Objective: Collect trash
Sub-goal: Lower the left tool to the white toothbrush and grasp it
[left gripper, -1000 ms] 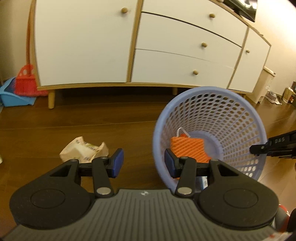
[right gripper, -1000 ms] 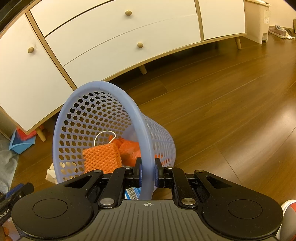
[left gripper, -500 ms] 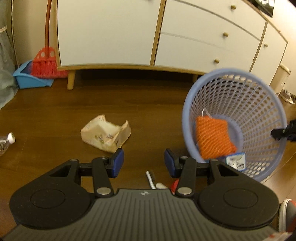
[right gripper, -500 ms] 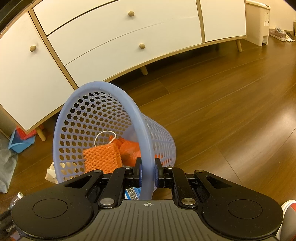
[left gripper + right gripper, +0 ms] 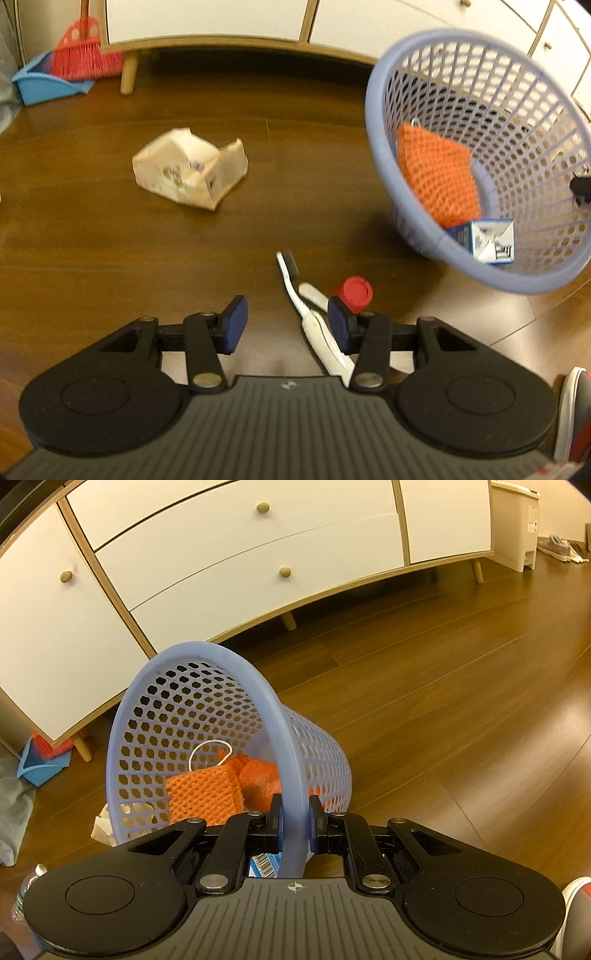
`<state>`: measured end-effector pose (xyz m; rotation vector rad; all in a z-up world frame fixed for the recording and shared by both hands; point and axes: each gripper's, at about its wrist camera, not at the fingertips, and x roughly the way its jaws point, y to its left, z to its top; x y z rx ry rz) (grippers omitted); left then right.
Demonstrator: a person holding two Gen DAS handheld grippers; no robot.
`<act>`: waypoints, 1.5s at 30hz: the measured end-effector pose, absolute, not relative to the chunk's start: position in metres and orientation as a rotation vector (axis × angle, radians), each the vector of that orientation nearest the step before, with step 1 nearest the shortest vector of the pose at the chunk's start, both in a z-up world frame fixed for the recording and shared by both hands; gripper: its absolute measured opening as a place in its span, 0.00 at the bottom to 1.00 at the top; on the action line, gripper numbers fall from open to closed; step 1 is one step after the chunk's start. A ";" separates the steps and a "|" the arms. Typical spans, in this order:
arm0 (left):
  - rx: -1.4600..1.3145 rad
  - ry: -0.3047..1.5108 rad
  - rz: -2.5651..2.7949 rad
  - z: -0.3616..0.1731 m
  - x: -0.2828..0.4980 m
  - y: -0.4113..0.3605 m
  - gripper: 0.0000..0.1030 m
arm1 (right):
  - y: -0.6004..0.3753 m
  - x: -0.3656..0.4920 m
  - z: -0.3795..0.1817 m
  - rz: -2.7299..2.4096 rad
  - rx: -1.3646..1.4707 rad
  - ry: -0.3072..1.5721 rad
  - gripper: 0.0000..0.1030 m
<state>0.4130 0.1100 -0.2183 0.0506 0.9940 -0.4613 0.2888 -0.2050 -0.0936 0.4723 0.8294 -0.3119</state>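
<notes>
Right tool [image 5: 294, 825] clamped on basket [image 5: 207, 716] rim; left tool [image 5: 284, 325] open, empty, above floor.
Basket tilted, holds orange mesh pad [image 5: 205, 797] + small blue-white carton [image 5: 491, 242]. On wood floor [image 5: 92, 240]: crumpled paper box [image 5: 190, 173] far left, white toothbrush [image 5: 306, 314] btwn left tool's fingers nearer the right one, red cap [image 5: 355, 291] just right of it. Broom [image 5: 83, 55] + dustpan [image 5: 44, 83] far left by cabinet.
</notes>
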 end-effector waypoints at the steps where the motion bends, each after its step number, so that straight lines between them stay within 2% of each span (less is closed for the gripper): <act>1: 0.049 1.003 -0.461 -0.221 0.412 0.109 0.41 | -0.205 0.289 -0.094 -0.312 0.472 0.830 0.09; 22: 0.064 1.093 -0.495 -0.253 0.395 0.083 0.41 | -0.214 0.285 -0.094 -0.340 0.455 0.827 0.09; 39: 0.093 1.137 -0.468 -0.280 0.388 0.065 0.41 | -0.242 0.247 -0.082 -0.416 0.403 0.788 0.09; 42: 0.107 1.142 -0.454 -0.284 0.391 0.061 0.39 | -0.239 0.244 -0.082 -0.412 0.392 0.785 0.09; 45: 0.122 1.148 -0.432 -0.286 0.394 0.063 0.30 | -0.239 0.247 -0.081 -0.406 0.379 0.785 0.09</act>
